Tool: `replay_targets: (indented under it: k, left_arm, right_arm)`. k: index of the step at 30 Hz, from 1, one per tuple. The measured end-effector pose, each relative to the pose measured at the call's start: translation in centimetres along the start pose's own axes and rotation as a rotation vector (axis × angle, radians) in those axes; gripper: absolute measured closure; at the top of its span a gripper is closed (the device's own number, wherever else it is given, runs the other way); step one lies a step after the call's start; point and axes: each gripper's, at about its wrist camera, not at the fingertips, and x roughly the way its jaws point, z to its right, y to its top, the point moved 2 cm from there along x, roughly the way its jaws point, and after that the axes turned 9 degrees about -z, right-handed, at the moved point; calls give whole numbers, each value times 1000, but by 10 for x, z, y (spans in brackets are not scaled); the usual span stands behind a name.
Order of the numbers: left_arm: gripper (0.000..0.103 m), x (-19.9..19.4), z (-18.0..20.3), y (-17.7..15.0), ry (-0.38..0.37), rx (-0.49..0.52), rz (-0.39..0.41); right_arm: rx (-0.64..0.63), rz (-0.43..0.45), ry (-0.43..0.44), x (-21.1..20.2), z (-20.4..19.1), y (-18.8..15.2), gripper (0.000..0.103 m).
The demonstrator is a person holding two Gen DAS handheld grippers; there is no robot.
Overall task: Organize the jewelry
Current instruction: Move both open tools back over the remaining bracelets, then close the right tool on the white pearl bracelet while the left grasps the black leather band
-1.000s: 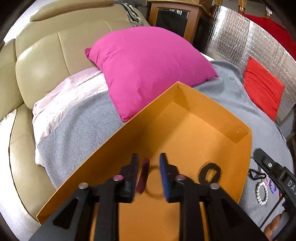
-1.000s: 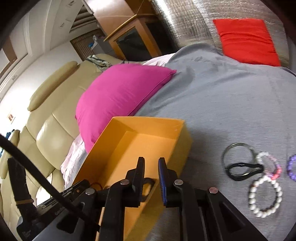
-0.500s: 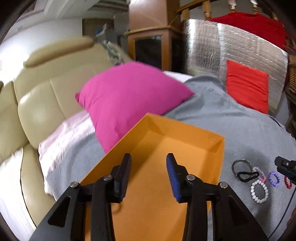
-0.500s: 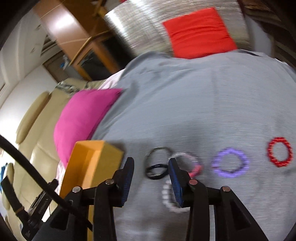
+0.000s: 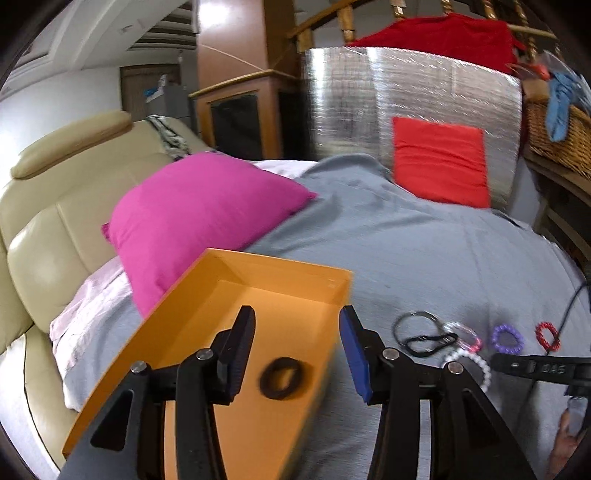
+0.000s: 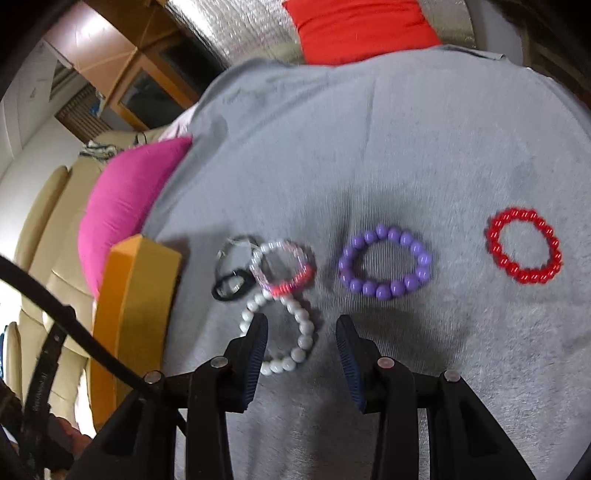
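This is a home, a living room. A beige leather sofa (image 5: 48, 206) carries a pink cushion (image 5: 199, 214) and a grey blanket (image 5: 424, 251). Behind stand a wooden cabinet (image 5: 240, 114), a stair railing (image 5: 347, 18) and a wicker basket (image 5: 557, 136).

A matt orange cardboard box (image 5: 266, 275) sat on a soft, slightly napped grey cloth cover (image 6: 369, 147), beside a smooth magenta fabric cushion (image 5: 199, 206) and a glossy cream leather sofa (image 5: 48, 221). Round white beads with a pearly shine (image 6: 295, 354), glossy purple plastic-looking beads (image 6: 384, 291) and sparkling red beads (image 6: 524, 275) lay on the cloth. A dark ring (image 5: 282, 378) in the box looked matt, possibly fabric, though blurred. Behind stood a quilted reflective silver foil panel (image 5: 351, 103), varnished wood cabinet (image 5: 236, 110) and woven wicker basket (image 5: 554, 136).
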Motion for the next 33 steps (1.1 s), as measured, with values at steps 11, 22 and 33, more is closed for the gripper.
replay_targets:
  k: [11,22,33]
  left_arm:
    - [55,10,34,-8,-62,62,-62]
    - [47,30,61,-11,-171,132,-136]
    - [45,70,109,-6,-299,128,-219]
  right_arm:
    - [-80,38,-144,22,-13,-7,82]
    - [-160,36,-219,7,1,-22,92]
    - [-91,28,-188,-27,50,-39,92]
